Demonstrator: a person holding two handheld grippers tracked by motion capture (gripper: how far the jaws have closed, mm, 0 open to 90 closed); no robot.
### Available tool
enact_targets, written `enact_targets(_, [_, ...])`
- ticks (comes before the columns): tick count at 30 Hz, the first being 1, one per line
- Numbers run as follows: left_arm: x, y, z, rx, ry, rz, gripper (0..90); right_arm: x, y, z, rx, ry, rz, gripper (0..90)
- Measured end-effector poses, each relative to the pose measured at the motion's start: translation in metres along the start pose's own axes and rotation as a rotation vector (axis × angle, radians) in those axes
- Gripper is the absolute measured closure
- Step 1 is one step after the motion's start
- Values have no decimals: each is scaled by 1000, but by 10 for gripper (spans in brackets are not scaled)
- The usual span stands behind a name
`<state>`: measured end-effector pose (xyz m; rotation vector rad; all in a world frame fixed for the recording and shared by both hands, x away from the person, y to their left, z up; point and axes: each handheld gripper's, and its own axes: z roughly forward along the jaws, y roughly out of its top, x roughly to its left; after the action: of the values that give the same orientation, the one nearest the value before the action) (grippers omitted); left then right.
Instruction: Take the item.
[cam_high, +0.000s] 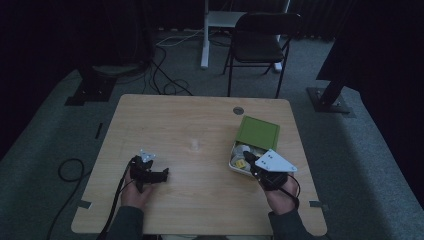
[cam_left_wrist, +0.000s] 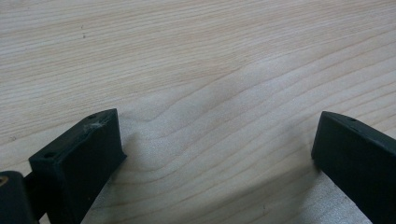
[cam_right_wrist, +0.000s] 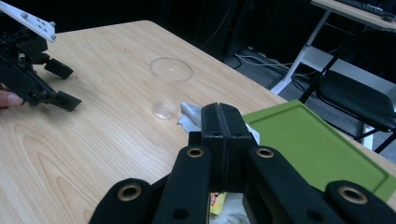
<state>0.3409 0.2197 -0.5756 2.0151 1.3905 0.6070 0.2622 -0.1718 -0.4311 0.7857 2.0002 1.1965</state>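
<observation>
meanwhile left tongs gape over bare table; right tongs closed.

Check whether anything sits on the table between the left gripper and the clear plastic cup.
Nothing visible does. The left gripper, fingers spread, hovers over bare wood, and the stretch of table up to the clear cup looks empty. The green-lidded box lies off to the right, outside that path.

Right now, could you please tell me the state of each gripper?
Left gripper: open, nothing between its jaws, just above the table.
Right gripper: closed over the white box; whether it holds anything cannot be told.
</observation>
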Motion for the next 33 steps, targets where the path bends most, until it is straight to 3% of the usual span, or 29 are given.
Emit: enact_targets(33, [0, 0, 0, -2, 0, -2, 25, 19, 30, 19, -45, 68, -52, 900])
